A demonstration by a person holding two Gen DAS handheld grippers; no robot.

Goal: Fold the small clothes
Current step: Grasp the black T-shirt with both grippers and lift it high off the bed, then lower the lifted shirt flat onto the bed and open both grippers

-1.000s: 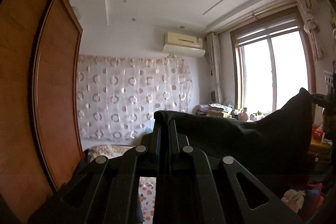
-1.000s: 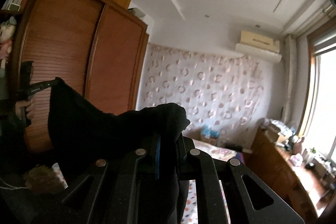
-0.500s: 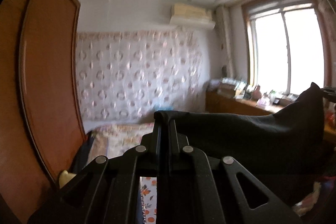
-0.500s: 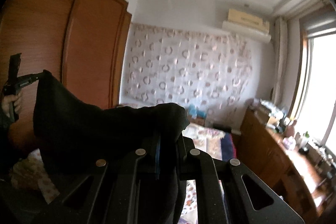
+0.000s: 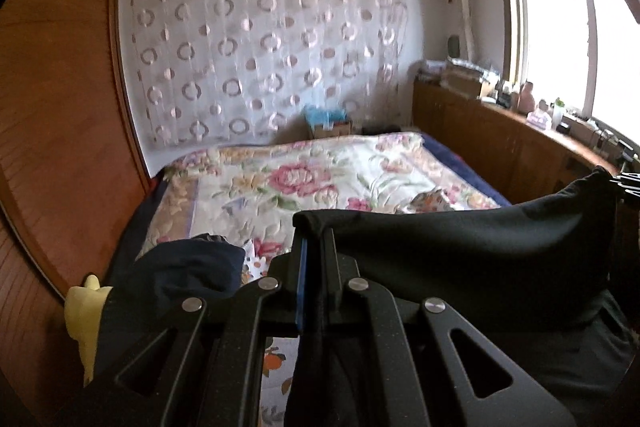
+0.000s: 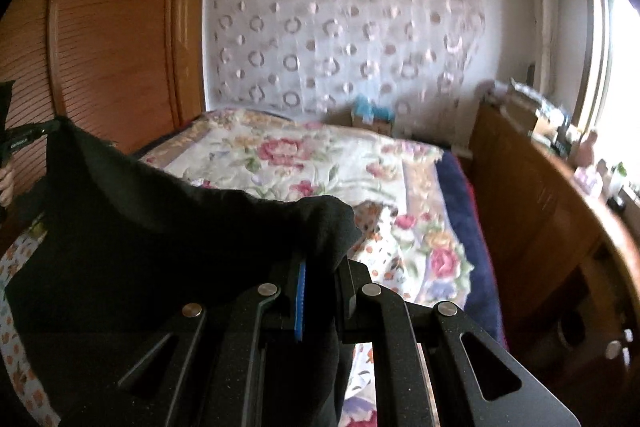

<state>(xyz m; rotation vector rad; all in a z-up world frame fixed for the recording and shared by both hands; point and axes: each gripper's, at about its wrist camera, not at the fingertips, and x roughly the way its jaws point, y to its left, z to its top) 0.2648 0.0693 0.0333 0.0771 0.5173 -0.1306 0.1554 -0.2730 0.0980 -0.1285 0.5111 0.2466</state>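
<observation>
Above the bed (image 5: 304, 179), black cloth (image 5: 460, 247) hangs stretched.
Left gripper (image 5: 314, 239) and right gripper (image 6: 320, 227) pinch its corners; at 9 o'clock, blue clothes (image 5: 180, 267) could snag it.

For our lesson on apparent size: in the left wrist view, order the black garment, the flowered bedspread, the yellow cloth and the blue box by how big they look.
1. Black garment, though nearness enlarges it
2. Flowered bedspread
3. Yellow cloth
4. Blue box

Black garment (image 5: 460, 247), pink-and-green floral cream bedspread (image 5: 304, 183), ring-patterned sheer white curtain (image 5: 260, 47), orange-brown wooden wardrobe (image 6: 116, 27).
</observation>
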